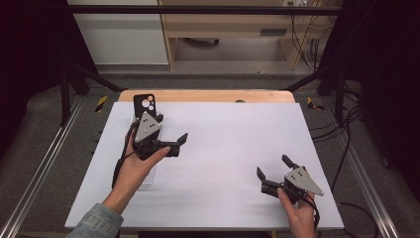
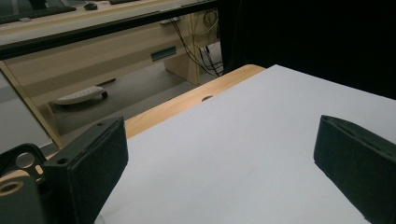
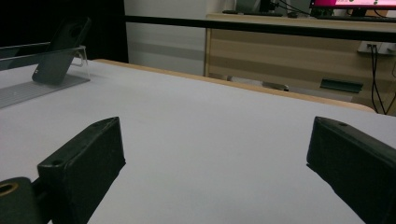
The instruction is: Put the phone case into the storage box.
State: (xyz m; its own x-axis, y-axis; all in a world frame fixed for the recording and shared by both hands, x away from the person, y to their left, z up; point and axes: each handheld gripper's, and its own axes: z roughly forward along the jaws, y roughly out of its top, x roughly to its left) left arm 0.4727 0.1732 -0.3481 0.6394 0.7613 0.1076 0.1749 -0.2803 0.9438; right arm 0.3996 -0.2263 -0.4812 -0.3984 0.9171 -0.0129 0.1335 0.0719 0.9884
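Resting near the table's front edge, the right gripper (image 1: 274, 167) sits with jaws spread wide and nothing between them, apparently waiting. Farther in, the left gripper (image 1: 172, 131) hovers over the white sheet (image 1: 228, 148), jaws likewise wide apart and empty, just beside the phone case (image 1: 144, 104). That black case leans upright on a clear stand (image 3: 80, 55) at the far left corner, probably propped so jaws can take it easily.

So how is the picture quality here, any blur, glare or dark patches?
High view: even light on the white table, dark at both sides, mildly soft. Left gripper view: the left claw close and soft-edged, black upper right. Right gripper view: the phone on its clear stand dim but readable; no glare.
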